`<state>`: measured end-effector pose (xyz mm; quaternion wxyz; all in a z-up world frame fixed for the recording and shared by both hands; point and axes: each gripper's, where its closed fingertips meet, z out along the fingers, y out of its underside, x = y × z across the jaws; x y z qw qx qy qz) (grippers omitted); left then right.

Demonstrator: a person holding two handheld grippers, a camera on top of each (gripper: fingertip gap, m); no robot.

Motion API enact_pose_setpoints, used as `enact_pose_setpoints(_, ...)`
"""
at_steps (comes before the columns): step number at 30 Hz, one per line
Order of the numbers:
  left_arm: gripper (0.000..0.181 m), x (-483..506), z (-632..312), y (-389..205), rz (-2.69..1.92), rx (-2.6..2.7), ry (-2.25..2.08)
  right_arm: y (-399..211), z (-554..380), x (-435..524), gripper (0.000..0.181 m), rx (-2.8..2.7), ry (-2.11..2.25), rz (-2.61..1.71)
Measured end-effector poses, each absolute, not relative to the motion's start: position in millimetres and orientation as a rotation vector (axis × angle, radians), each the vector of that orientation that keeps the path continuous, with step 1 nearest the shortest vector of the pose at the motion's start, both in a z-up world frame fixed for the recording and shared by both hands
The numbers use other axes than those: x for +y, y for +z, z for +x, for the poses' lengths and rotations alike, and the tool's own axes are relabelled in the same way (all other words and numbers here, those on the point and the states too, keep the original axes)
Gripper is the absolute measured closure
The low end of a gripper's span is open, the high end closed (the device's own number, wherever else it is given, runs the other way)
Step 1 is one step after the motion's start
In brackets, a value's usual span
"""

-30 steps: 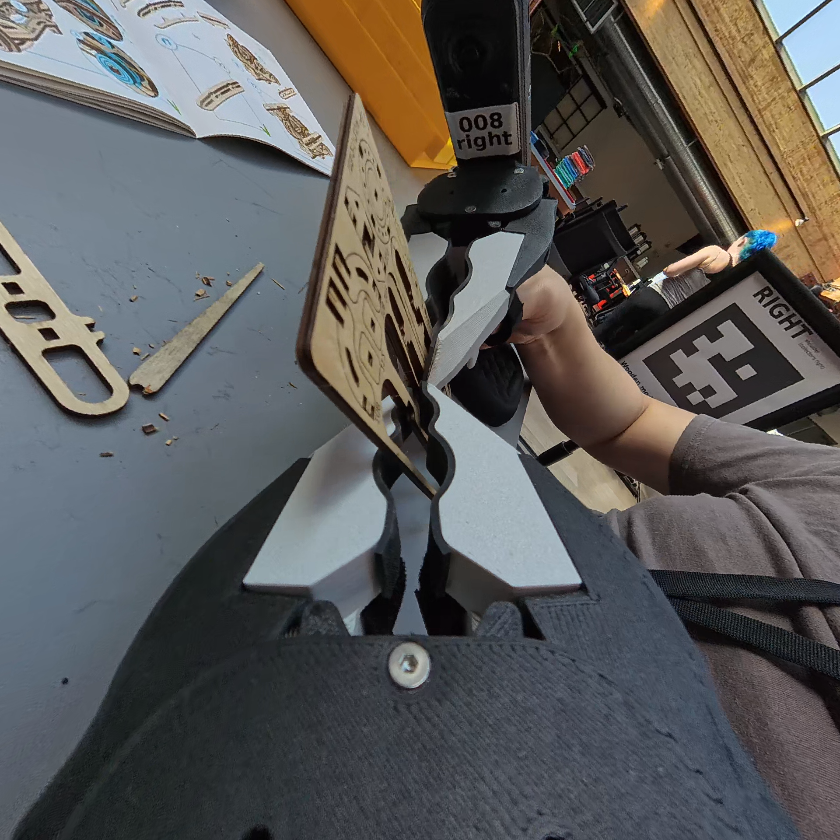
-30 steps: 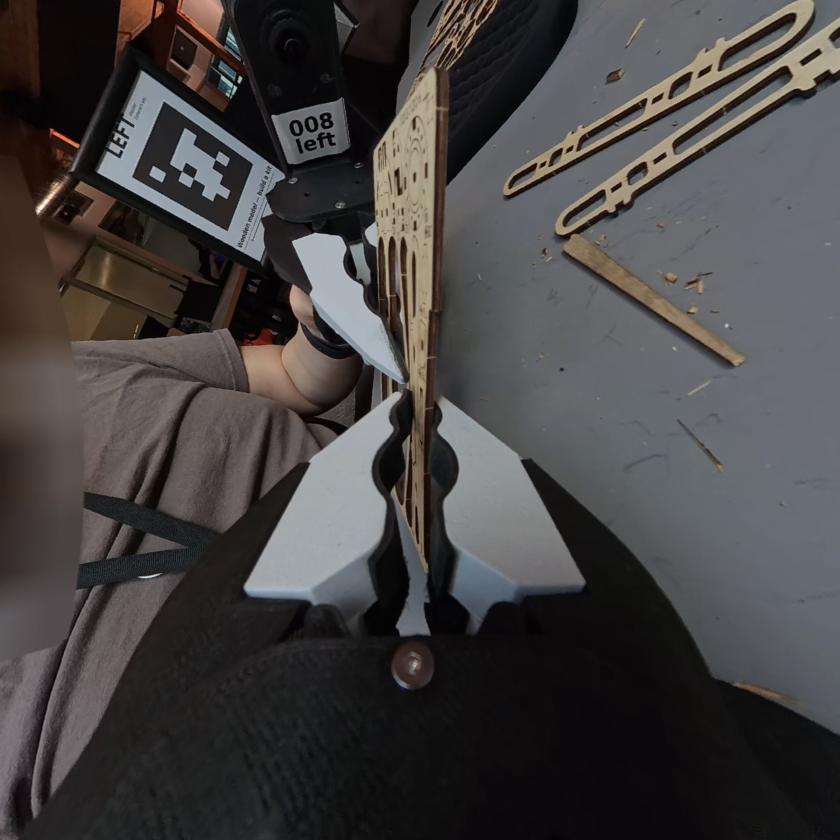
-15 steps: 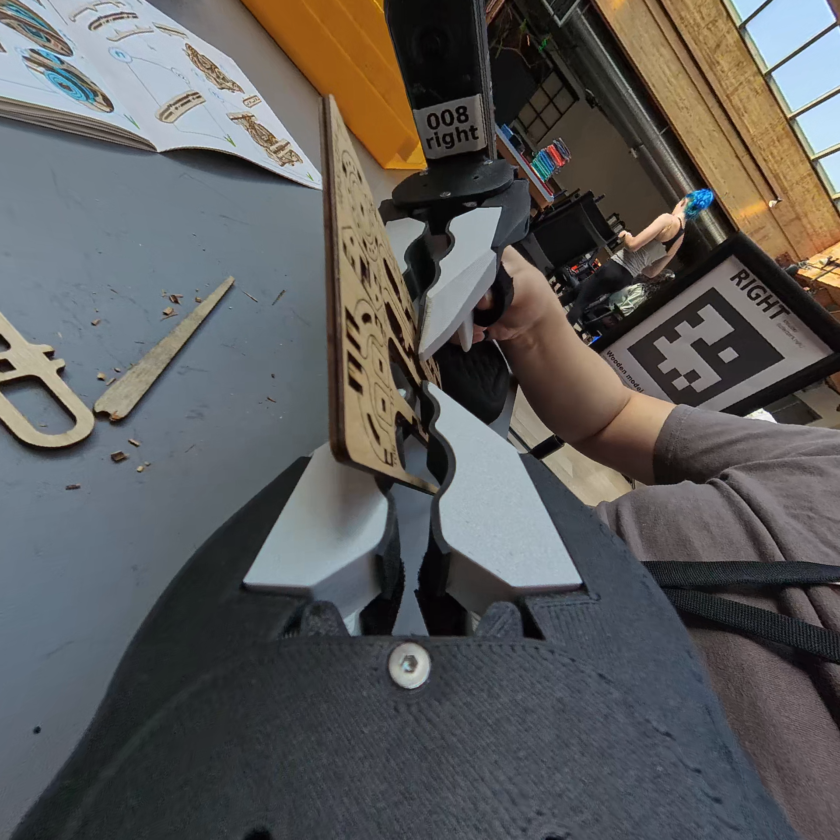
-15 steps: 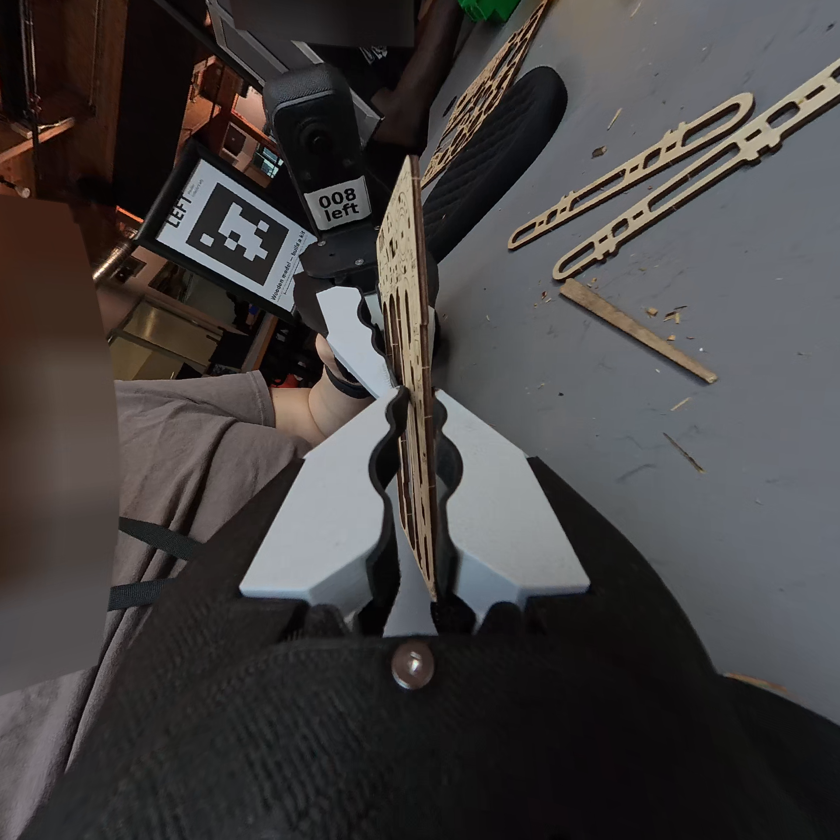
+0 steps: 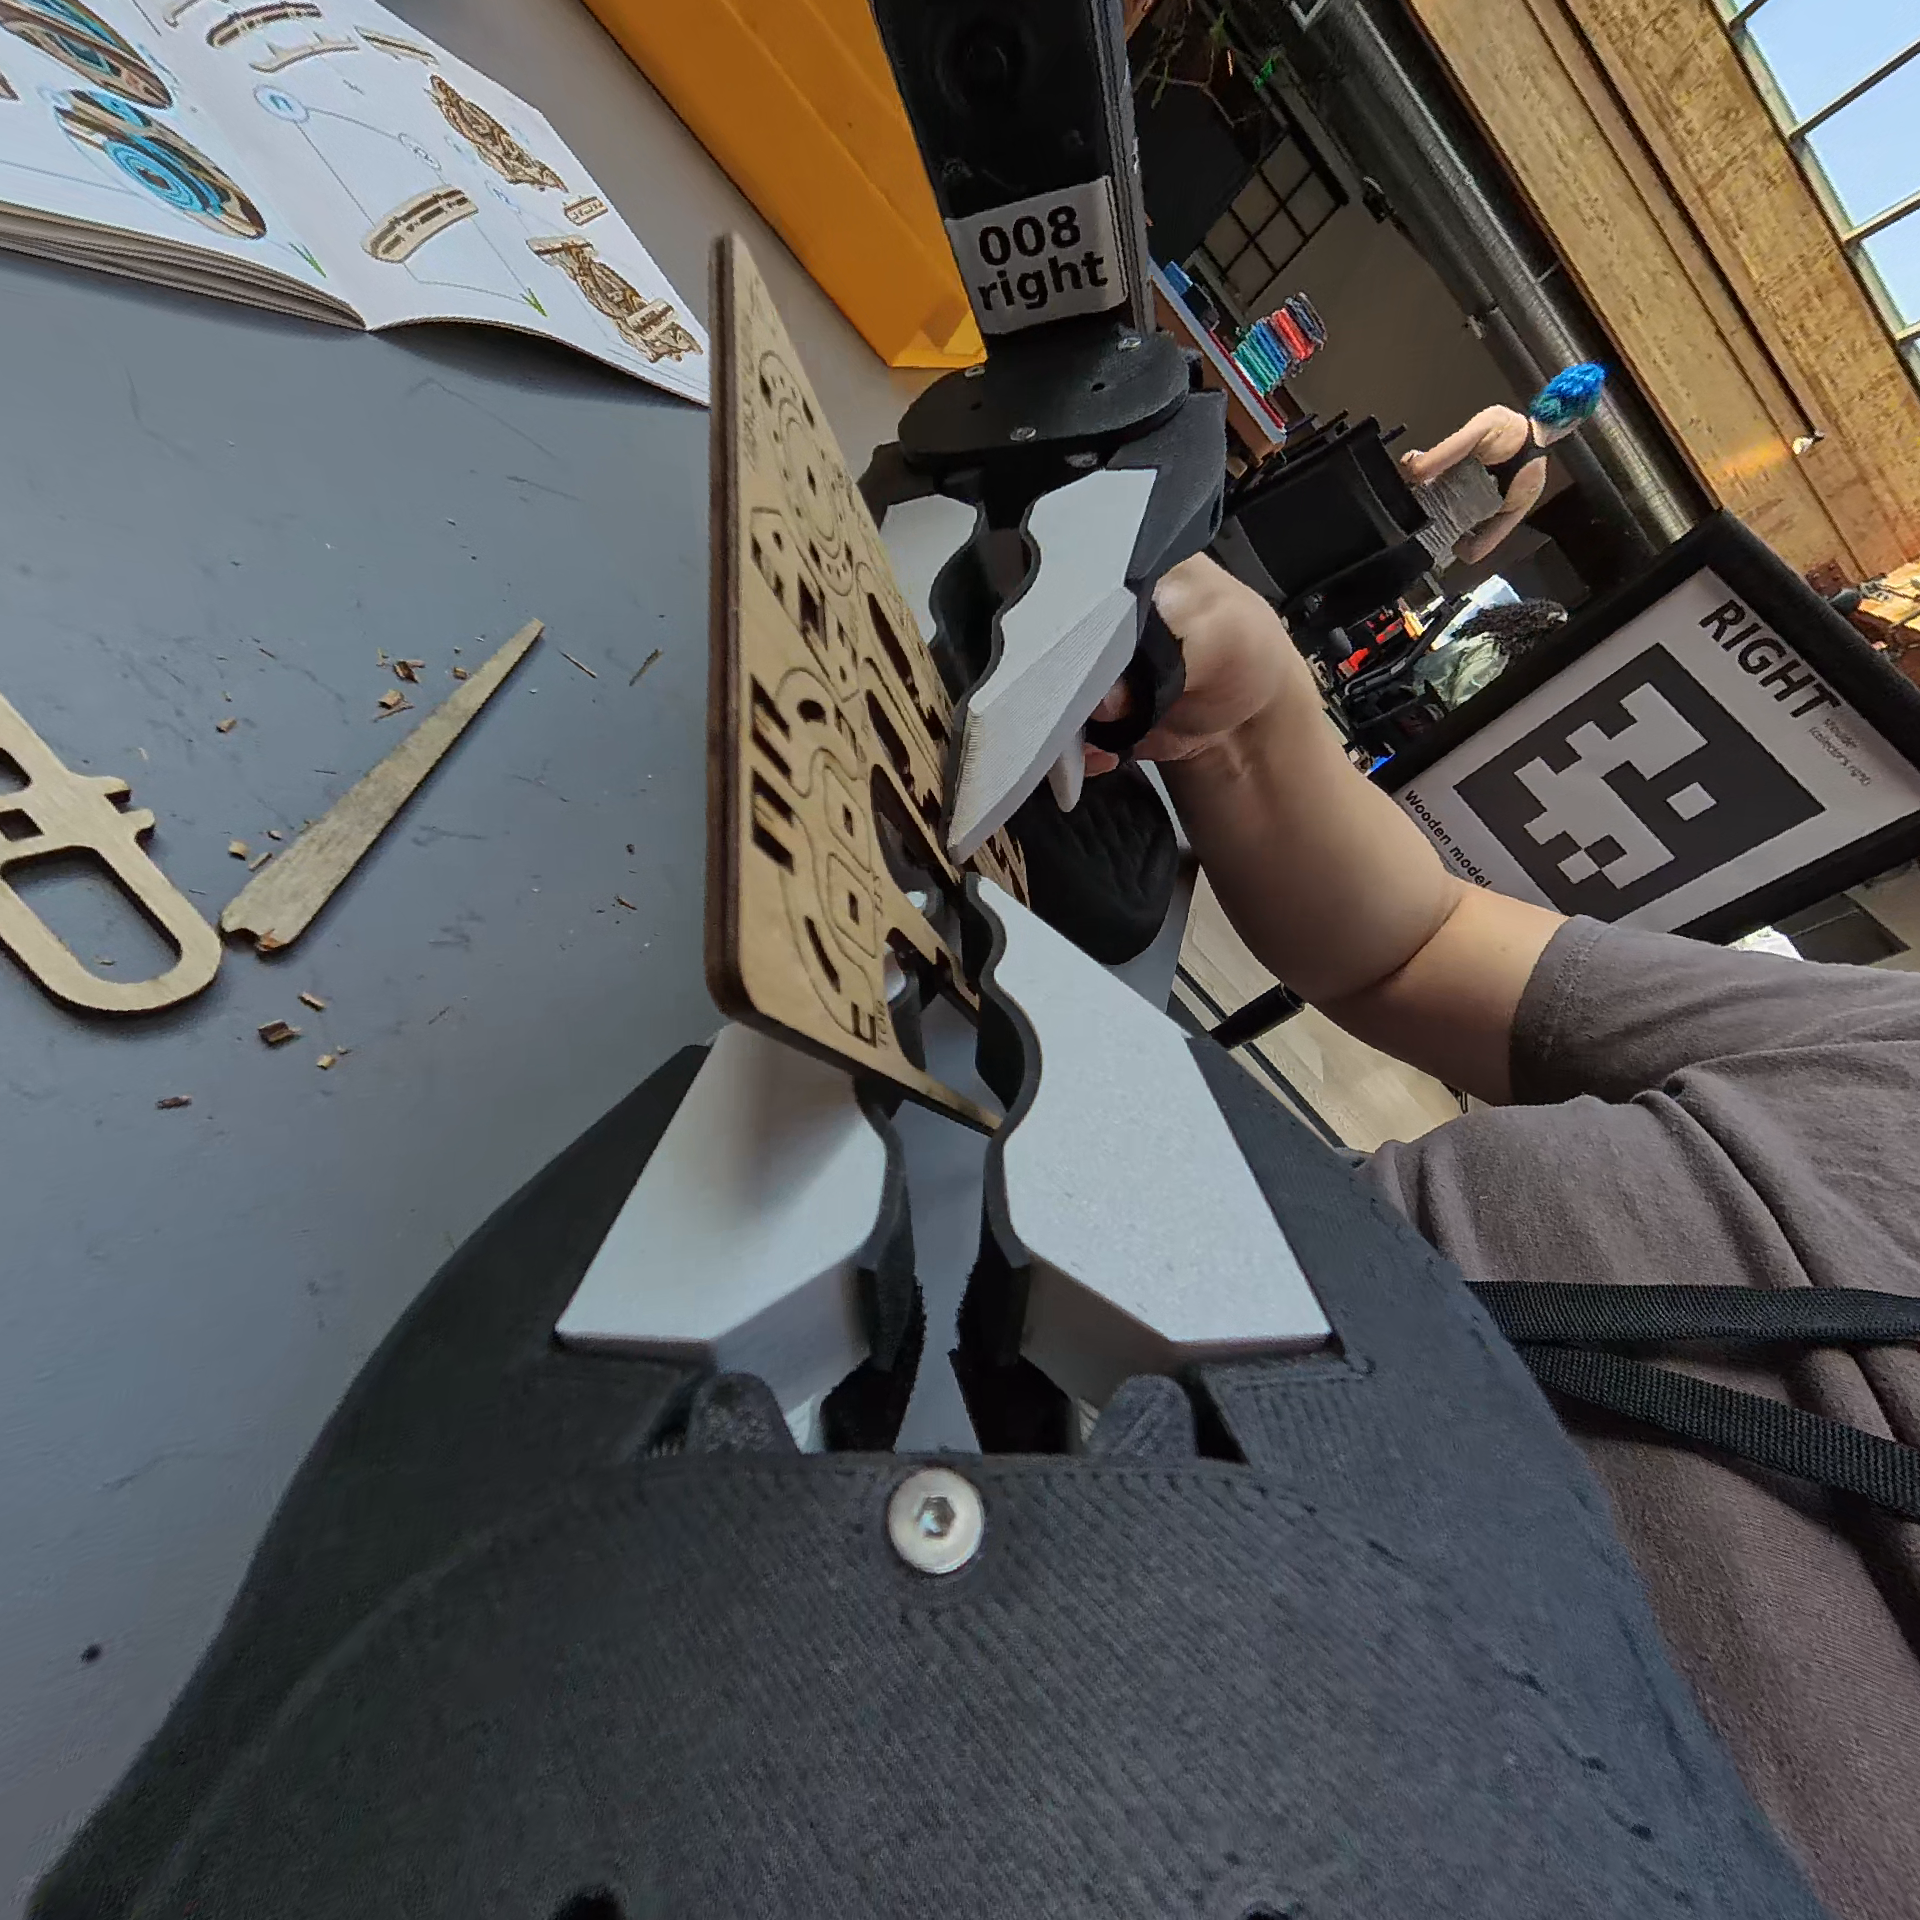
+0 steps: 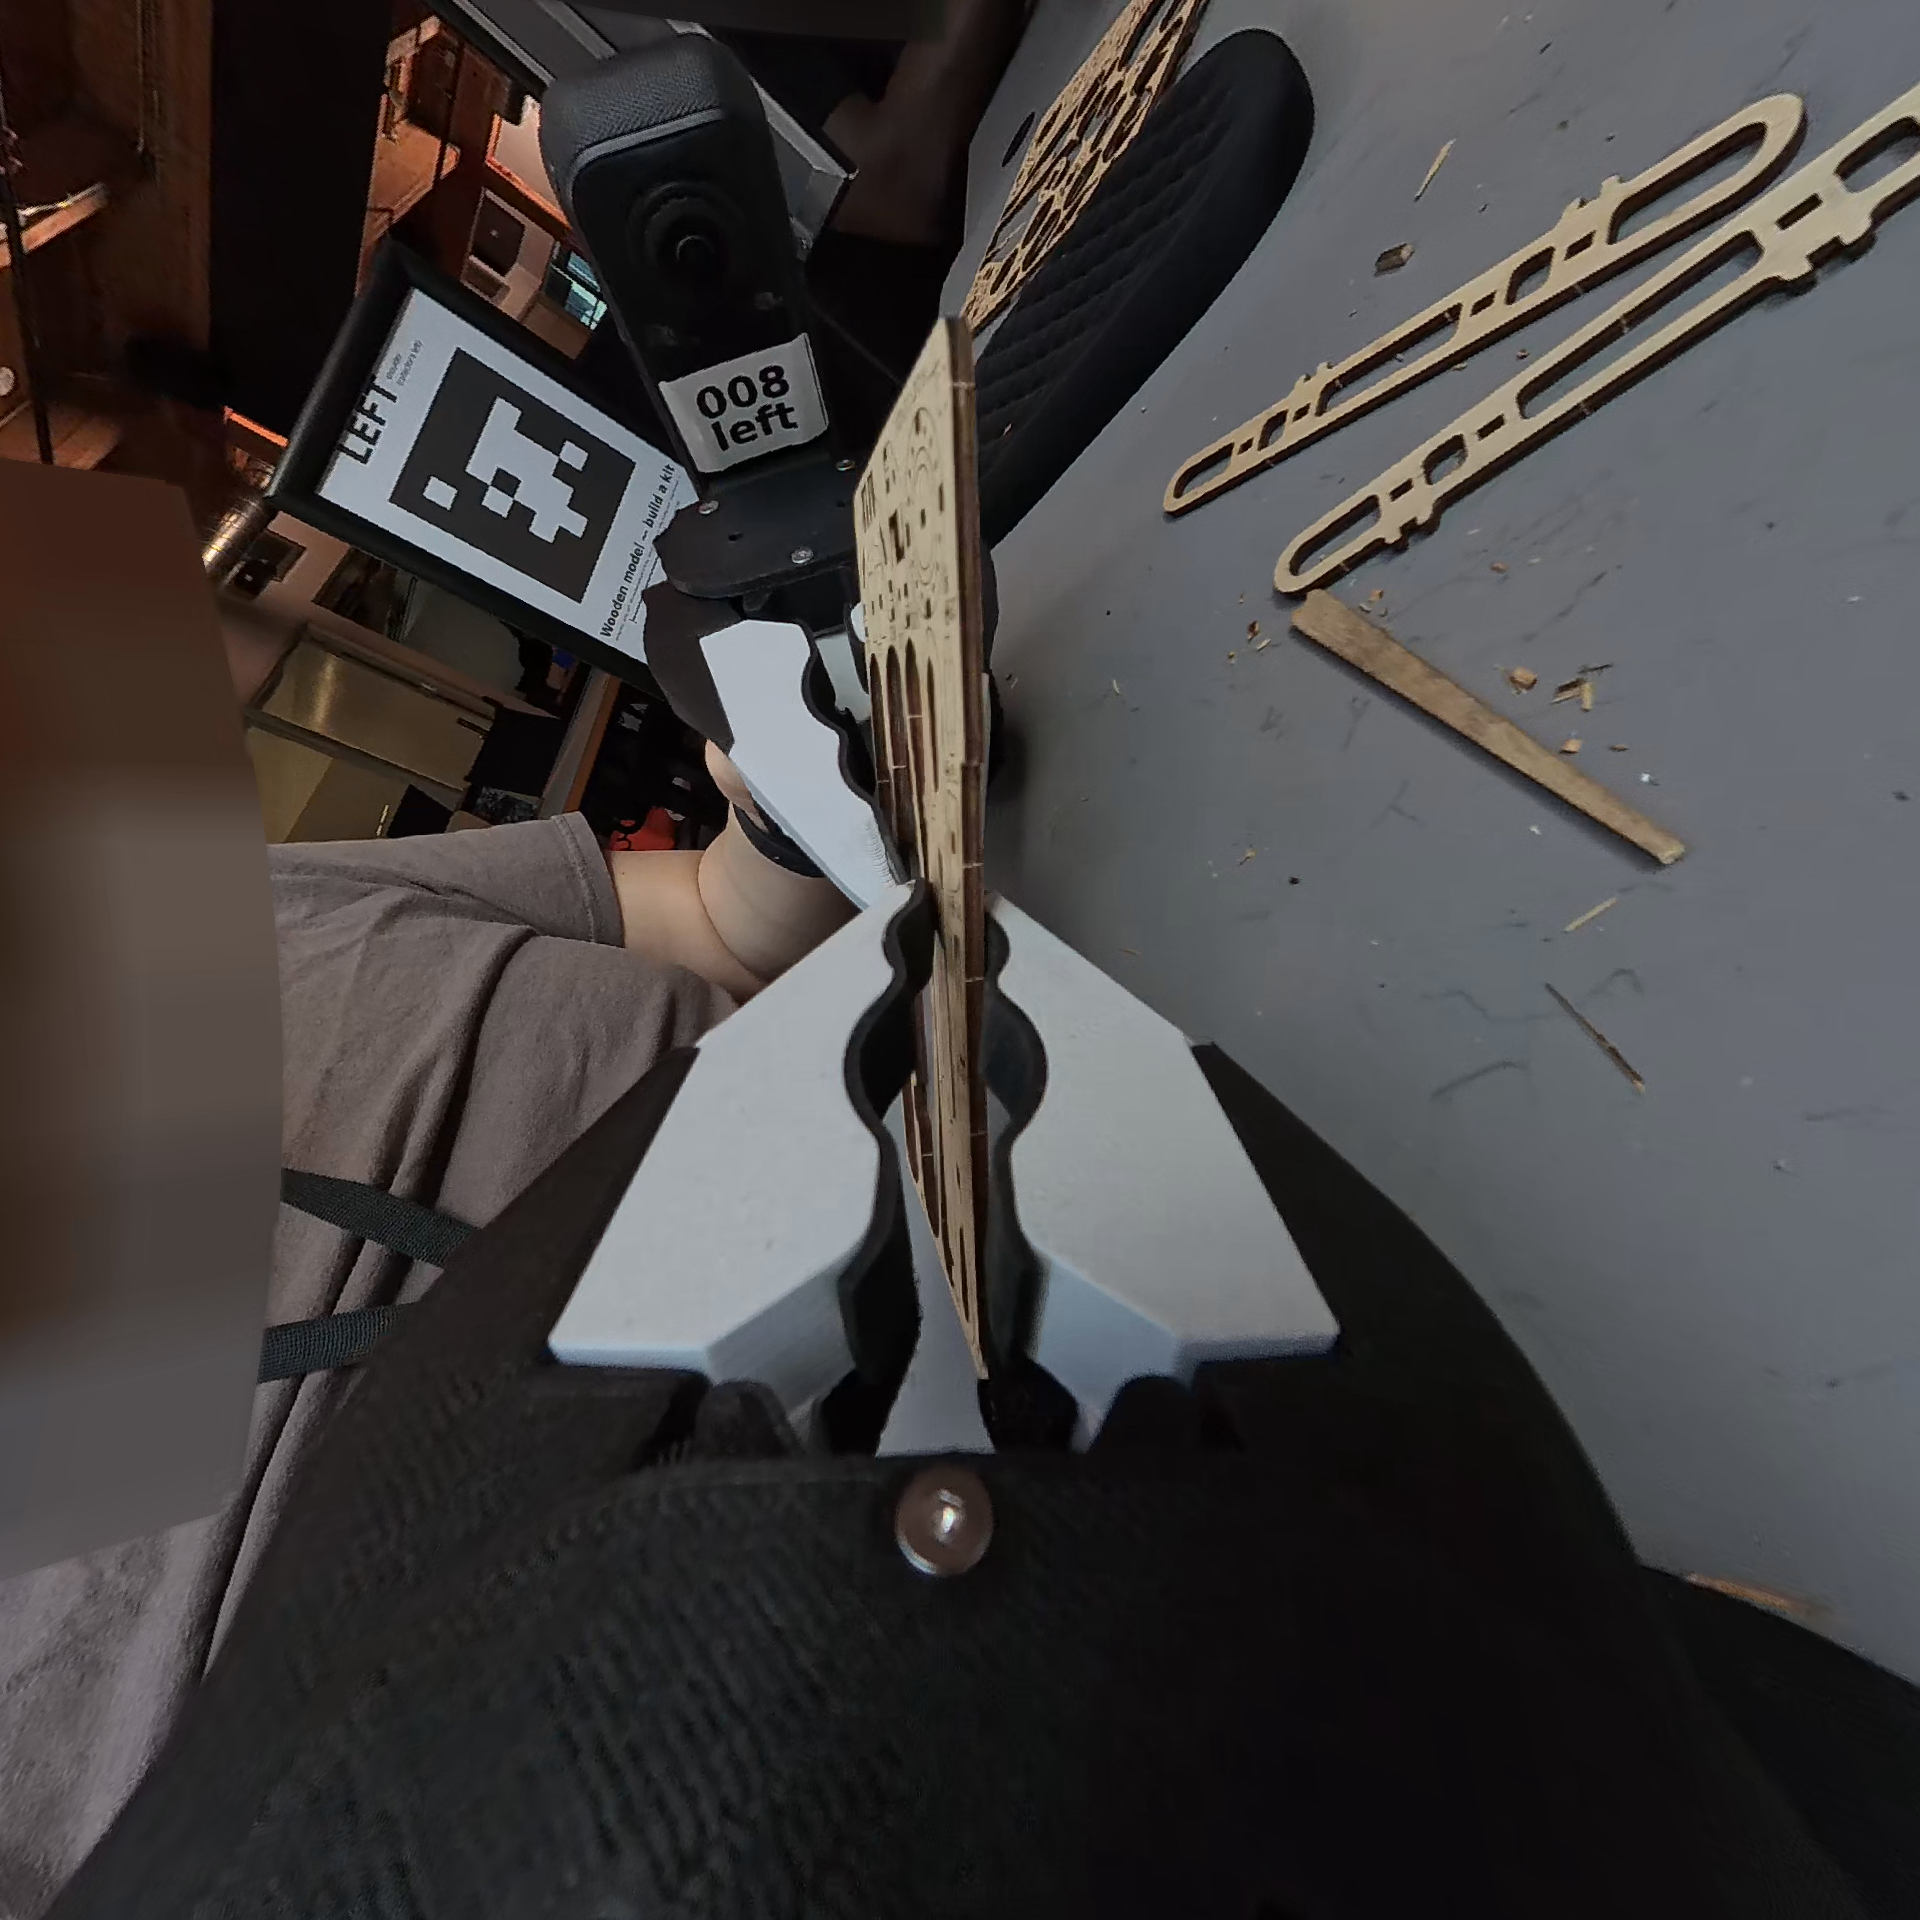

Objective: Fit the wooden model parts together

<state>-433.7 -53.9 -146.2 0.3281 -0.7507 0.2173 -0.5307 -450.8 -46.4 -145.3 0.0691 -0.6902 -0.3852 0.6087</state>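
Observation:
A laser-cut wooden parts sheet (image 5: 810, 727) stands on edge above the grey table (image 5: 312, 1143). My left gripper (image 5: 961, 914) is shut on its lower corner, and the sheet hides the left finger's tip. My right gripper (image 5: 951, 842) faces it and clamps the same sheet from the far side. In the right wrist view the sheet (image 6: 925, 623) shows edge-on between the shut fingers of my right gripper (image 6: 951, 904). My left gripper (image 6: 894, 873) shows just beyond it, on the sheet.
Two slotted wooden strips (image 6: 1475, 312) (image 6: 1610, 343) and a thin wooden stick (image 6: 1486, 727) lie on the table among chips. An open instruction booklet (image 5: 364, 187) and a yellow box (image 5: 810, 135) sit at the far edge. A black pad (image 6: 1122, 260) carries another sheet (image 6: 1081, 135). My two grippers' fingertips are within a few centimetres of each other.
The sheet has turned from a lean to nearly upright between the two grippers. Both grippers have shifted with it and kept their grip.

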Motion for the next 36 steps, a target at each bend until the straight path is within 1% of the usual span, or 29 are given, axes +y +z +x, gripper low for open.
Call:
enact_pose_setpoints(4, 0.181, -55.7, -434.8, -148.5, -1.985, 0.561, -1.405, -149.6, -451.6, -47.2, 0.179, -1.196, 1.733, -2.074)
enact_pose_setpoints(14, 0.181, -54.3, -435.4, -151.1, -2.004, 0.552, -1.391, -154.0, -452.0, -45.2, 0.178, -1.187, 1.696, -2.099)
enact_pose_setpoints(16, 0.181, -55.4, -434.4, -146.7, -1.97, 0.559, -1.419, -147.0, -451.4, -46.6, 0.178, -1.183, 1.754, -2.048)
enact_pose_setpoints(18, 0.181, -54.8, -434.4, -144.4, -1.954, 0.556, -1.429, -143.3, -447.8, -48.3, 0.175, -1.17, 1.814, -2.035)
enact_pose_setpoints(19, 0.181, -53.9, -435.9, -142.8, -1.942, 0.544, -1.434, -140.7, -445.6, -49.1, 0.17, -1.165, 1.838, -2.023)
enact_pose_setpoints(22, 0.181, -52.7, -439.2, -138.8, -1.914, 0.521, -1.445, -139.1, -439.8, -47.7, 0.172, -1.163, 1.83, -2.017)
enact_pose_setpoints(25, 0.181, -54.8, -438.4, -136.7, -1.897, 0.539, -1.461, -140.4, -436.1, -51.3, 0.179, -1.212, 1.799, -2.023)
enact_pose_setpoints(28, 0.181, -54.5, -439.7, -134.1, -1.88, 0.53, -1.47, -139.4, -434.0, -51.7, 0.179, -1.208, 1.787, -2.031)
enact_pose_setpoints(30, 0.181, -53.3, -442.1, -131.6, -1.862, 0.513, -1.471, -138.2, -430.1, -52.3, 0.173, -1.214, 1.778, -2.03)
enact_pose_setpoints(32, 0.181, -55.1, -440.5, -130.1, -1.852, 0.529, -1.486, -138.7, -425.0, -53.7, 0.181, -1.243, 1.76, -2.033)
enact_pose_setpoints(34, 0.177, -56.3, -439.5, -126.6, -1.825, 0.539, -1.497, -135.2, -423.4, -58.9, 0.181, -1.279, 1.765, -2.004)
enact_pose_setpoints(36, 0.159, -57.3, -440.1, -121.2, -1.784, 0.533, -1.512, -122.3, -425.3, -60.4, 0.181, -1.237, 1.836, -1.925)
